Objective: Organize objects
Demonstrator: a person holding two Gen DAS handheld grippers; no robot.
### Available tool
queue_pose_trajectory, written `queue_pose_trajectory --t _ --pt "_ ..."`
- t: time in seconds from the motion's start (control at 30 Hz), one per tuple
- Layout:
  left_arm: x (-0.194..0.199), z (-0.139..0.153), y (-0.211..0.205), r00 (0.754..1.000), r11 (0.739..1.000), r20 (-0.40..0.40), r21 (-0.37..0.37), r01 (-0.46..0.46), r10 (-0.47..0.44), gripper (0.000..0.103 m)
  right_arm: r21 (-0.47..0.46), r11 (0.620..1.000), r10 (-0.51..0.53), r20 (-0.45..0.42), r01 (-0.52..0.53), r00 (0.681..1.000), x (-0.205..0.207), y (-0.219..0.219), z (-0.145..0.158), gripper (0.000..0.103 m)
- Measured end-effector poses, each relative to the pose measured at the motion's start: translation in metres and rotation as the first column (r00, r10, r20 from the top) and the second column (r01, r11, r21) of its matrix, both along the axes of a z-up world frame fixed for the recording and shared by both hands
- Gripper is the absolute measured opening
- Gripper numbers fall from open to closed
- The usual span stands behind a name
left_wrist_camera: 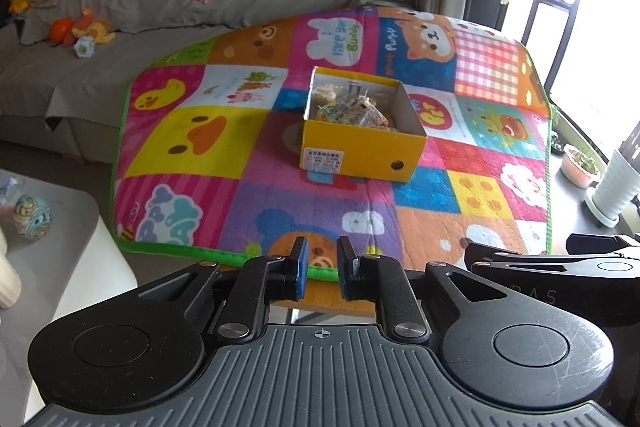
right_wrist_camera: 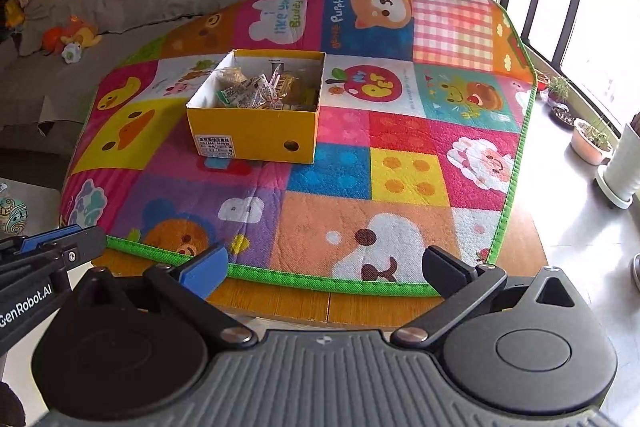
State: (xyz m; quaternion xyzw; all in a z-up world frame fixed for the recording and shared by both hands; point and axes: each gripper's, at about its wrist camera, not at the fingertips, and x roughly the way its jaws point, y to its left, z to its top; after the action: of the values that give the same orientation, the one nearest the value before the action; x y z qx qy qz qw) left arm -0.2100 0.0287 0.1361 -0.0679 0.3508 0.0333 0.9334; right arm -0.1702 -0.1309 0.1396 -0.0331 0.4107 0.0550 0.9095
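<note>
Both grippers are hovering empty before the mat: left gripper (left_wrist_camera: 322, 263) narrowly parted, right gripper (right_wrist_camera: 326, 269) spread wide; yellow box (right_wrist_camera: 256, 135) sitting mid-mat, snack packets (right_wrist_camera: 256, 91) risking spilling if tipped

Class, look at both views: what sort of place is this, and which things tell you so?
Most likely a family living room: a grey sofa strewn with toys and clothes, a cartoon mat on a wooden table, and potted plants by the window.
</note>
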Motion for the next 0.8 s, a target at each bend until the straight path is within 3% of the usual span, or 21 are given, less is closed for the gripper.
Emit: queue_pose_trajectory --t 0.8 --pt "-0.002 -0.002 -0.016 1.0 0.999 -0.001 0.031 0.016 -0.016 0.016 0.034 0.999 -0.022 -0.017 0.023 1.0 -0.01 -0.014 -0.006 0.103"
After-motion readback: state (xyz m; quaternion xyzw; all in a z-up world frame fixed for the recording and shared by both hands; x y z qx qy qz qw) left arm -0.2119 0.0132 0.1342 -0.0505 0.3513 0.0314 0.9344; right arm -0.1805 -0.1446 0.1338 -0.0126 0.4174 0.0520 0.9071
